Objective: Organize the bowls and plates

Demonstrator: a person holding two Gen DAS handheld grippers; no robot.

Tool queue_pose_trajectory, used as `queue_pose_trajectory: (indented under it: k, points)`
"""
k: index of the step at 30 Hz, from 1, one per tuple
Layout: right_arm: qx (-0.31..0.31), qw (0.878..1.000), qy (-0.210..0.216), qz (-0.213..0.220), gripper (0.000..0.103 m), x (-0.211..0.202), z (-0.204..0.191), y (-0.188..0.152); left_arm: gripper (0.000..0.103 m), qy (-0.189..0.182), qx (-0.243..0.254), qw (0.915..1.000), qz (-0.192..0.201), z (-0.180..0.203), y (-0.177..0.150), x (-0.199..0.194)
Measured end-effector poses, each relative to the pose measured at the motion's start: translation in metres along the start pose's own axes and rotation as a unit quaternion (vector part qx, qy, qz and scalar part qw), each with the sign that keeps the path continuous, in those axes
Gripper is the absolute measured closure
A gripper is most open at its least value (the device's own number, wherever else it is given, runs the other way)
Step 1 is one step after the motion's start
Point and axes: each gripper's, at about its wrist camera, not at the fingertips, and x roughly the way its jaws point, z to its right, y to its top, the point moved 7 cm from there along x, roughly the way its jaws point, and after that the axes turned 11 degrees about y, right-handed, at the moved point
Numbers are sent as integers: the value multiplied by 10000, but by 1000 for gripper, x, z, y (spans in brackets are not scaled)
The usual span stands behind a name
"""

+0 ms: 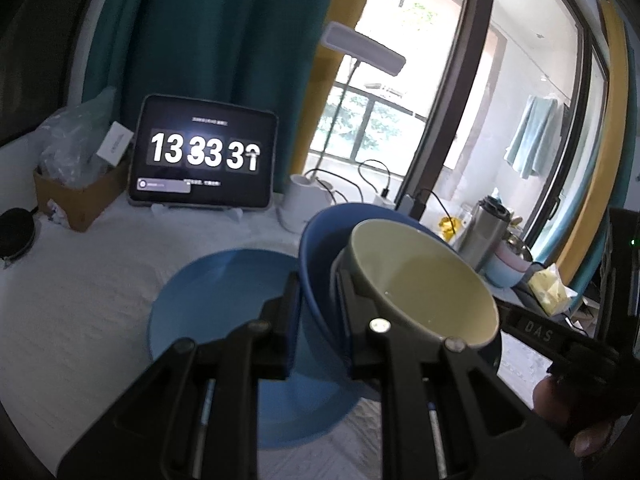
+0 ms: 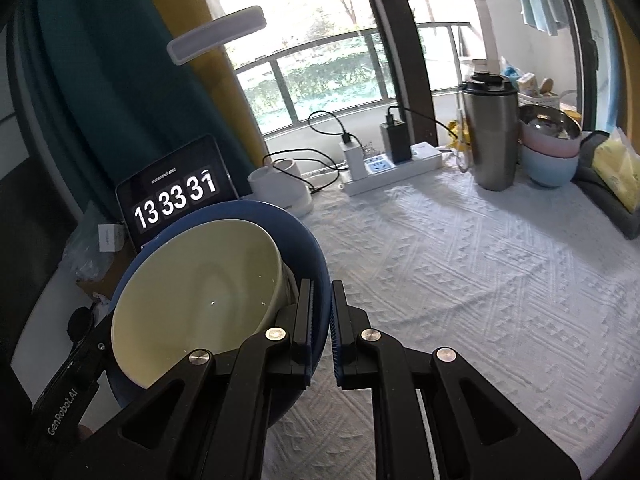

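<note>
A blue bowl with a smaller bowl nested in it, grey outside and cream inside, is held above the white cloth. My left gripper is shut on the blue bowl's left wall, one finger outside and one inside beside the grey bowl. My right gripper is shut on the opposite rim of the blue bowl, with the cream bowl to its left. A flat blue plate lies on the cloth below and left of the bowls.
At the back stand a tablet showing a clock, a white desk lamp and a power strip. A steel tumbler, stacked pastel bowls and a yellow packet crowd the right. A cardboard box sits far left.
</note>
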Motion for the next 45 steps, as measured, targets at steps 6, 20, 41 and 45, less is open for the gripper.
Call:
queue_pose_trajectory:
  k: [6, 20, 41, 45]
  points:
    - [-42, 9999, 74, -101, 92, 18, -12, 0, 87, 75, -61, 10000, 4, -15, 3, 6]
    - [-151, 9990, 155, -397, 92, 60, -39, -3, 87, 312, -244, 9991, -145, -54, 6, 28]
    - [-449, 9981, -11, -432, 91, 77, -44, -4, 82, 418, -27, 9989, -222, -62, 5, 42]
    - [-473, 9978, -17, -475, 82, 76, -41, -4, 77, 539, 48, 9983, -196, -63, 5, 40]
